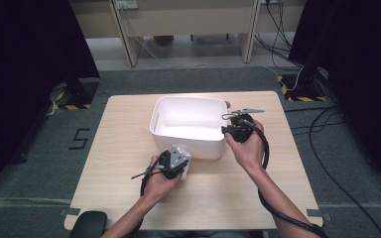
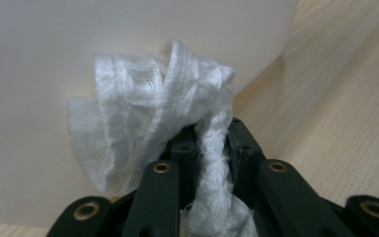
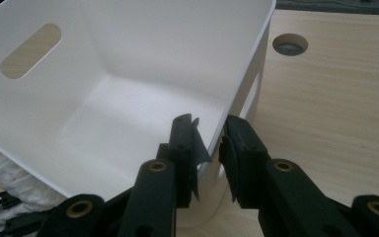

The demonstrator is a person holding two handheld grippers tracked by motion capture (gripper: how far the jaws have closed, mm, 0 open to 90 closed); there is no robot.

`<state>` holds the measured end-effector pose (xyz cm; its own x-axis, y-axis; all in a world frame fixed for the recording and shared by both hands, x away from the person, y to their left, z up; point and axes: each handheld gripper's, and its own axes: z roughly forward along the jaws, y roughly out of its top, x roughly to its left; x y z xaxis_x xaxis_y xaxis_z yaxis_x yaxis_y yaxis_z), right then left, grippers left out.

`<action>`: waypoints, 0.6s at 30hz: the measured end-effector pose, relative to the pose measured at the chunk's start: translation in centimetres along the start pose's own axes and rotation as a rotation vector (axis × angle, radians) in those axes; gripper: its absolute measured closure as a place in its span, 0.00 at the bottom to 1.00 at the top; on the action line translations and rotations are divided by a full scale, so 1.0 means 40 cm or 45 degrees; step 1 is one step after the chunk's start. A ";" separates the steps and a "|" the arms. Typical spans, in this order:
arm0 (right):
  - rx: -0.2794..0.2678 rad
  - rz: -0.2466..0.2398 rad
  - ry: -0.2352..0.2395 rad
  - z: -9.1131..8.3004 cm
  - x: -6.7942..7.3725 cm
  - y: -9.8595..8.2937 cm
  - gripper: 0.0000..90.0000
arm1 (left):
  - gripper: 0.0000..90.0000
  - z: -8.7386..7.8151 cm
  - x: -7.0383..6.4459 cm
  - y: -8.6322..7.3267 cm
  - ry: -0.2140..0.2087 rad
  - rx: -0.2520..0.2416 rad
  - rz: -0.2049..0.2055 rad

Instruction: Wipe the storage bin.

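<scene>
Left gripper (image 2: pixel 205 148) clamps white cloth (image 2: pixel 153 113): soft, light, floppy; grip bunched middle. Right gripper (image 3: pixel 209 140) jaws pinch bin (image 3: pixel 128 98) wall.

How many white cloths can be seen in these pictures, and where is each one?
1. The white cloth is clamped in the left tongs, just outside the near wall of the white bin. The bin's visible inside holds no cloth.

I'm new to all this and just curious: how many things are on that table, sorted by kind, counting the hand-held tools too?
White bin: 1
White knitted cloth: 1, held by the left gripper
Hand-held grippers: 2, the left one and the right gripper, which clamps the bin's wall
Total: 4
</scene>
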<state>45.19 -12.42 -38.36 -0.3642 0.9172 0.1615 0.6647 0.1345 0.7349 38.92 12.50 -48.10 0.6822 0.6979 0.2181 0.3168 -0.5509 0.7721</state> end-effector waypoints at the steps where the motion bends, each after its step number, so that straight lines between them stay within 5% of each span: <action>1: 0.000 0.000 0.000 0.000 0.000 0.000 0.84 | 0.86 0.001 0.000 -0.001 -0.004 0.008 0.003; 18: 0.002 0.000 0.001 0.000 0.001 0.000 0.84 | 0.86 0.032 -0.002 -0.020 -0.032 0.061 -0.013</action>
<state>45.17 -12.39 -38.35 -0.3648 0.9169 0.1619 0.6656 0.1352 0.7339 39.47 12.29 -49.49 0.6948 0.6922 0.1951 0.3545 -0.5657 0.7446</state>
